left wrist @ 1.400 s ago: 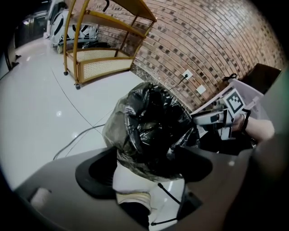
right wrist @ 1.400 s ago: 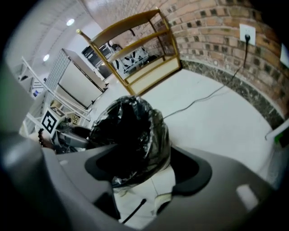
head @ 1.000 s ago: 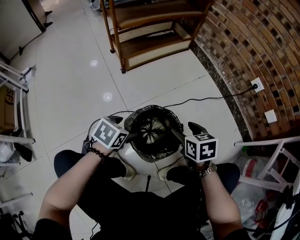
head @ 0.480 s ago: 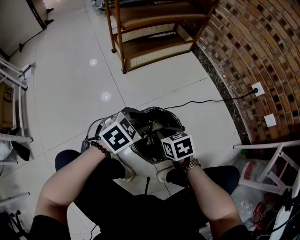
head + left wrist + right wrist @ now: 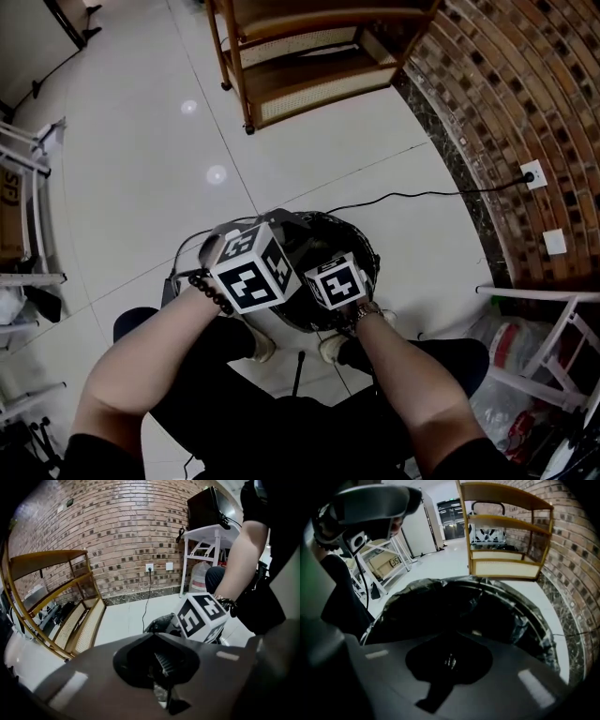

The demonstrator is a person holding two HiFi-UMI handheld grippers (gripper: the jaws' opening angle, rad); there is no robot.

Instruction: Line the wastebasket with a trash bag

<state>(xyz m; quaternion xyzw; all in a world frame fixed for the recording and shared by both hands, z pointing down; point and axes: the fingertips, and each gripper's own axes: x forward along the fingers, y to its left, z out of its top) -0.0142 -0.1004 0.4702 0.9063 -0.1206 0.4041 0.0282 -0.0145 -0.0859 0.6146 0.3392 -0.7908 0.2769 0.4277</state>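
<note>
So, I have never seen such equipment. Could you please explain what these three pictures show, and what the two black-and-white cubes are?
There is no robot here. A seated person holds a two-jaw gripper in each hand. The left cube and the right cube are parts of those grippers.

The head view comes from a camera on the person's head, looking down. The other two come from cameras riding on the left gripper and the right gripper, looking along their jaws.

On the tiled floor stands a wastebasket with a black trash bag draped over its rim. Both grippers' jaws have just closed and are shut. I cannot tell whether they pinch any bag film.
</note>
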